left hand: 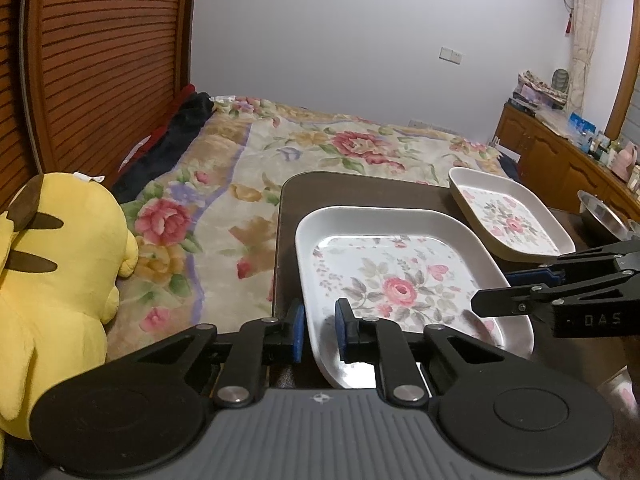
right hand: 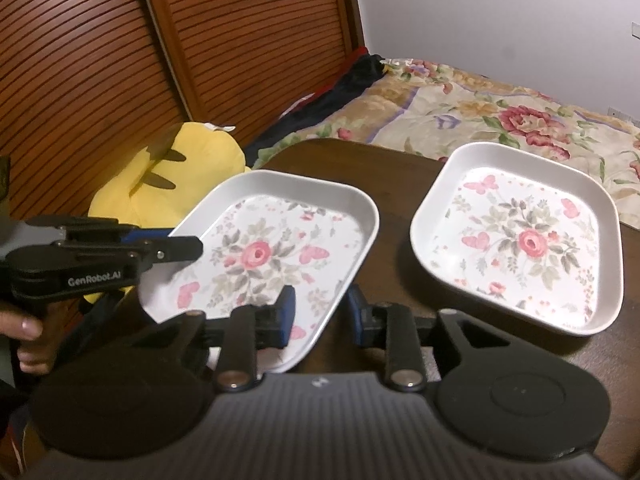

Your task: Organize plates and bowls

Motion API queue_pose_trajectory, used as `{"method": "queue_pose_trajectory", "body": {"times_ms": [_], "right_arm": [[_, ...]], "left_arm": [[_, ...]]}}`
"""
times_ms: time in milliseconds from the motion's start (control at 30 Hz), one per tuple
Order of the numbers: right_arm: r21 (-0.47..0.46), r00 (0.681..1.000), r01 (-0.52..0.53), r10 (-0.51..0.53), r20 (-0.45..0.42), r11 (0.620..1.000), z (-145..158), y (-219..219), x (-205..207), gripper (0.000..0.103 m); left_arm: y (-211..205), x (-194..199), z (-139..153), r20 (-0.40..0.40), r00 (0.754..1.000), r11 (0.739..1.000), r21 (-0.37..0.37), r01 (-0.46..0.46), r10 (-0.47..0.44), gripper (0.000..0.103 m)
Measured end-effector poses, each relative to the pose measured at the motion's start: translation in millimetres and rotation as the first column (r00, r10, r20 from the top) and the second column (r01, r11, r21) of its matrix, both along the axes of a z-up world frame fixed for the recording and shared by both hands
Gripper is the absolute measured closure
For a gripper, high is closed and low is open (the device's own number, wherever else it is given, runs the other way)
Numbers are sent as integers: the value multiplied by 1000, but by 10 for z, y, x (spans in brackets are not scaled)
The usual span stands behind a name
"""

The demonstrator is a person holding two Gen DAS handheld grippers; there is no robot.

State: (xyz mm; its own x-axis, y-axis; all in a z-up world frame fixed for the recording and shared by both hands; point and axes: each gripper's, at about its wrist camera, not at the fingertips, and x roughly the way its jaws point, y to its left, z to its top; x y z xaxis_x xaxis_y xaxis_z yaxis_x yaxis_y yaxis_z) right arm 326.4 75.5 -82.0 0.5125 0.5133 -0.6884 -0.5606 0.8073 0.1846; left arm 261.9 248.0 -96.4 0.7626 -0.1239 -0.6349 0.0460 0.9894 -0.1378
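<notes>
A: Which way does the near plate (left hand: 404,280) lie from the left claw (left hand: 320,330)?

B: Straight ahead. Its near-left rim sits between the 2 blue pads, which stand a little apart on either side of the rim; I can't tell whether they press it. The plate tilts, its near edge raised off the dark bench (left hand: 360,190).

A: And the right claw (right hand: 318,314)?

B: Its jaws are apart, straddling the same plate's near-right rim, 1 pad inside and 1 outside. Both claws are at this plate; neither is near the far plate (right hand: 520,240).

A: So where must it go?

B: My guess: right and farther away, onto that second plate, which lies flat on the bench, apart from the first.

A: How do they look?

B: Matching rounded squares, white raised rims, pink rose and butterflies printed on the floor. A steel bowl (left hand: 604,216) waits at the far right.
</notes>
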Motion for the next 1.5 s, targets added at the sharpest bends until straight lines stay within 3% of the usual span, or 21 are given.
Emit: {"method": "queue_pose_trajectory", "body": {"times_ms": [133, 333, 800, 1500], "right_arm": [[-20, 1000, 12, -12, 9, 1000, -3, 0, 10, 84], [0, 1000, 21, -21, -15, 1000, 12, -65, -1, 85], [18, 999, 16, -17, 37, 1000, 212, -188, -269, 85], [89, 987, 69, -81, 139, 994, 609, -755, -765, 85]], "left_arm": [[-7, -17, 1, -1, 1000, 1000, 6, 0, 0, 90], [-19, -62, 36, -1, 1000, 1000, 3, -3, 3, 91], [-54, -351, 202, 44, 999, 1000, -2, -9, 9, 91], [-576, -889, 647, 157, 986, 999, 14, 51, -53, 91]]}}
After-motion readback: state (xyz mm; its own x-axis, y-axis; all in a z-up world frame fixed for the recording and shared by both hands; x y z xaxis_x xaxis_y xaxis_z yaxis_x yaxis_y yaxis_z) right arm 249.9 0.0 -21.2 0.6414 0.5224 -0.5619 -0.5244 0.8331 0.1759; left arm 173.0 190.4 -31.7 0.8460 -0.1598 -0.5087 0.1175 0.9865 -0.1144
